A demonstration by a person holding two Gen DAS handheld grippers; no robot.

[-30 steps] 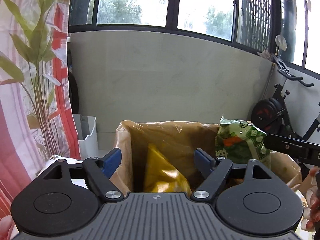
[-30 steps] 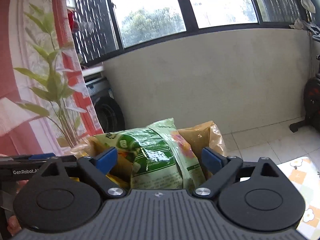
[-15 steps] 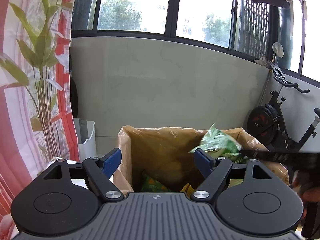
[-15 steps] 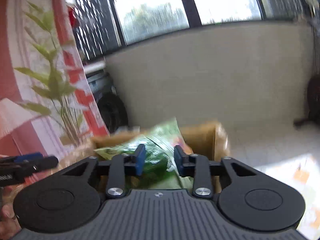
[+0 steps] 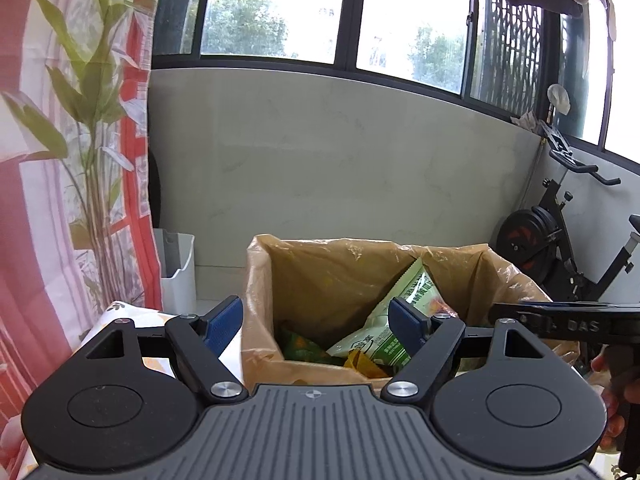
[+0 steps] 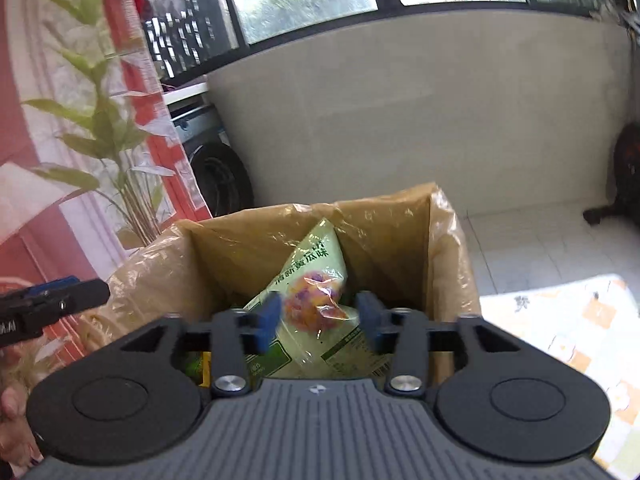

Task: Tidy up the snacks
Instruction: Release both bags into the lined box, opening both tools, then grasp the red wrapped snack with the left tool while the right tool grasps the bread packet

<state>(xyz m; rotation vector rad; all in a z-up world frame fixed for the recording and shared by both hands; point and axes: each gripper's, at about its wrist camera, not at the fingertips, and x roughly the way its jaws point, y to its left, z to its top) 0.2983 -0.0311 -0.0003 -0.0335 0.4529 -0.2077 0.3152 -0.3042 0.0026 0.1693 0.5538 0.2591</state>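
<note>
Left wrist view taking in an exercise bike [image 5: 560,240] far right and a white bin [image 5: 178,268] far left, both missing from the other view; right wrist view catching a floral tablecloth [image 6: 580,312] at right. Green snack bag [image 6: 316,280] leaning tilted inside the plastic-lined box [image 6: 440,240], over other packets [image 5: 304,346]. Left gripper [image 5: 316,320] hanging wide open, gripping nothing, near the box's front rim. Right gripper [image 6: 318,320] spreading partly open, flanking the bag; contact hard to tell.
</note>
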